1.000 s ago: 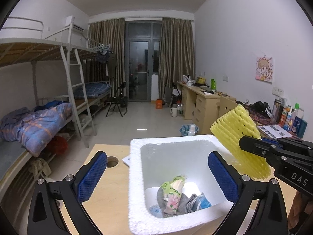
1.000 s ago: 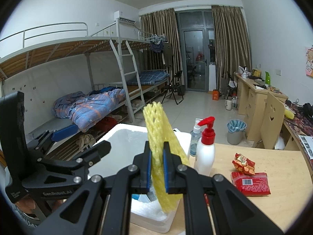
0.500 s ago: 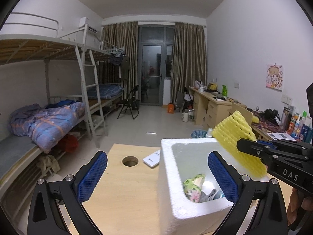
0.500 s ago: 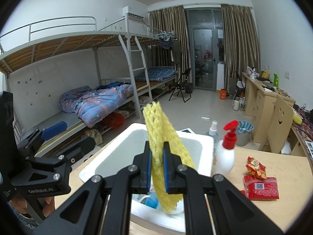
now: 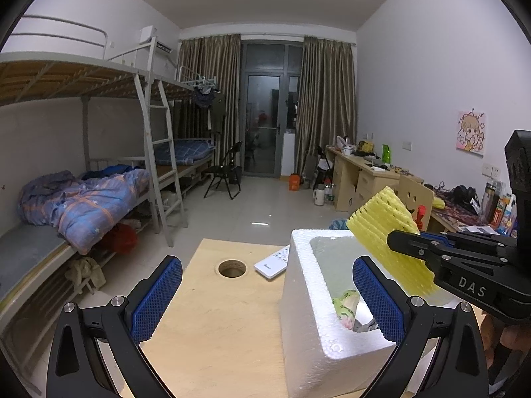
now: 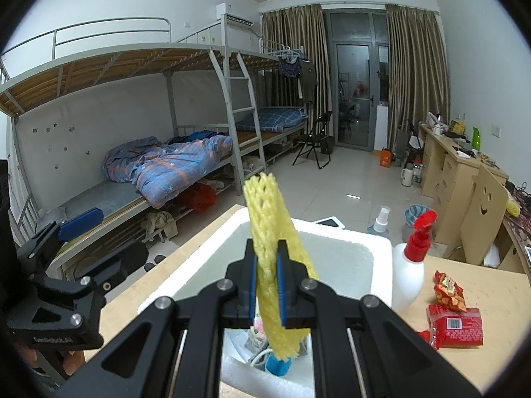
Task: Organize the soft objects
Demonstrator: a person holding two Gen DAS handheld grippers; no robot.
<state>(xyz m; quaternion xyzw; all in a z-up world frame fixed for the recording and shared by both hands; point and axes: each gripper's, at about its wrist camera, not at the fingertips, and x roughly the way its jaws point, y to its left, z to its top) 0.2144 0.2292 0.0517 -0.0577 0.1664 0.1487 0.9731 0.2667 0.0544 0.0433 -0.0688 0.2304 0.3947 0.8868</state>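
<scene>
While the right gripper (image 6: 266, 283) pinches a yellow foam-mesh sleeve (image 6: 273, 258) tightly between its blue pads, the sleeve stands tilted above the open white polystyrene box (image 6: 378, 265), its lower end hanging down inside the opening. From the left wrist view the same sleeve (image 5: 386, 238) juts up over the box's far right rim. The left gripper (image 5: 267, 298) is spread wide and holds nothing; one of its blue pads sits over the box mouth, the other over the pale wooden bench (image 5: 212, 318). Inside the box lies a crumpled green-patterned soft item (image 5: 345, 305), with what may be grey cloth beside it. On the bench to the right of the box stand a white spray bottle with a red trigger (image 6: 411, 265) and red snack packets (image 6: 454, 321); a white remote control (image 5: 272, 262) lies behind the box.
</scene>
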